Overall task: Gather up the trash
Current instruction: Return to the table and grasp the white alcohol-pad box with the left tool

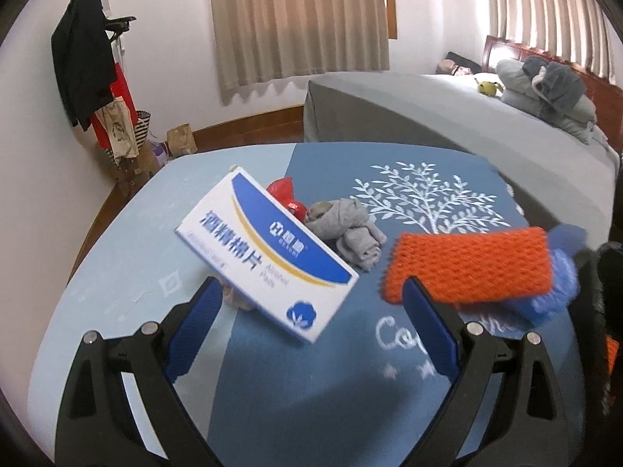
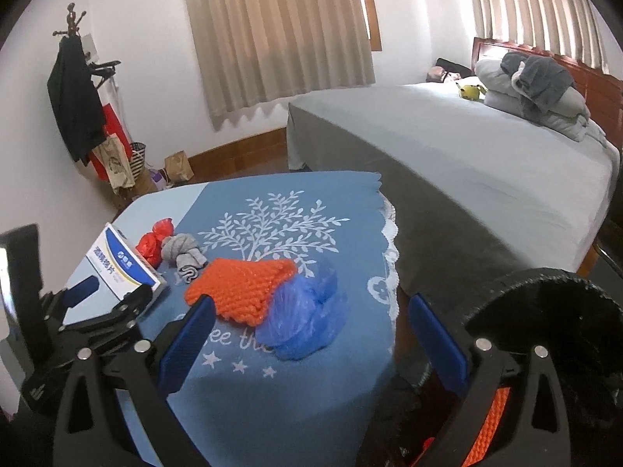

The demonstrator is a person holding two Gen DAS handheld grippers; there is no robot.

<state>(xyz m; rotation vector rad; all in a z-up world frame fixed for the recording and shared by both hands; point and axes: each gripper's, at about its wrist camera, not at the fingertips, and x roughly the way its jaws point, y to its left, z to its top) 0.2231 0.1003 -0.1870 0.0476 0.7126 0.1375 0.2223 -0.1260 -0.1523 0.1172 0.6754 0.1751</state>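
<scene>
Left gripper (image 1: 311, 303) sits low-centre of its frame, jaws spread wide w/ nothing between them; the white-and-blue alcohol-pad box (image 1: 268, 249) appears just above the left blue pad, tilted — whether it touches that pad can't be told. Right gripper (image 2: 307, 319) is also low-centre in its view, jaws apart and empty, hovering over the near edge of the bench (image 2: 272, 408), which wears a blue cloth w/ a white tree print.

On the bench, mid-frame: an orange knitted mesh piece (image 2: 241, 288) touching a crumpled blue plastic bag (image 2: 307, 319) on its right. Further back, a rolled grey cloth (image 2: 185, 257) beside a red plastic wrapper (image 2: 155, 241).

Lower right of the right view — a black bin (image 2: 545, 311) w/ dark liner, beside the bench. Upper right: a bed (image 2: 467, 163) w/ grey sheet.
</scene>
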